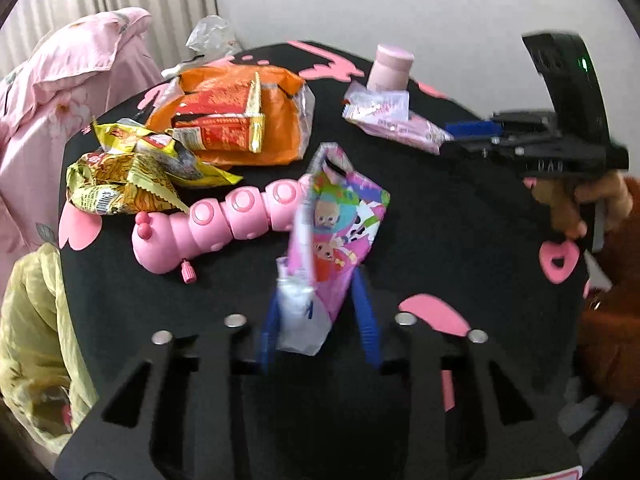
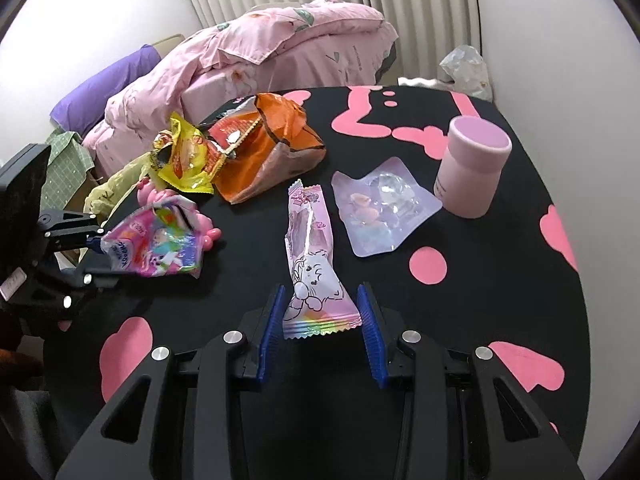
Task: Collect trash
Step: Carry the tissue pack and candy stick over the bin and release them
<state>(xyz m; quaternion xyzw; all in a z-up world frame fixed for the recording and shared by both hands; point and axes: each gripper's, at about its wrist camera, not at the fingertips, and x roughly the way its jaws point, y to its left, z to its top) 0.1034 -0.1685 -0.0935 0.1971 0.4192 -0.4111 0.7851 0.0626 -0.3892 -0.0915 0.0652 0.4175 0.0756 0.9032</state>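
On the black round table (image 2: 480, 300) with pink shapes, going from left to right in the right wrist view, the left gripper (image 2: 94, 246) comes in from the left edge and has its blue fingers closed on one end of a colourful cartoon wrapper (image 2: 156, 246), which hangs out from them above the tabletop; in the left wrist view the same wrapper (image 1: 340, 220) stands up between the blue fingers (image 1: 366, 320), pinched at its lower, clear end. Just behind it lies a pink caterpillar toy (image 1: 224, 224). Further back on that side sit a crumpled yellow snack bag (image 2: 184, 156) and, touching it, an orange bag (image 2: 272, 152) with a red packet lying in its mouth. Near the middle, a long pink candy wrapper (image 2: 312, 256) with a cartoon cat lies flat on the table, its rainbow-striped near end between the right gripper (image 2: 320, 320), whose jaws stand wide apart on either side of it without touching it. To the right of that wrapper lies a clear blister pack (image 2: 384, 212) on a lilac card, and just beyond it, at the far right, stands an upright pink cylindrical container (image 2: 472, 172). Off the table's left side hangs a yellowish plastic bag (image 1: 36, 340), and behind the table lies pink bedding (image 2: 280, 48).
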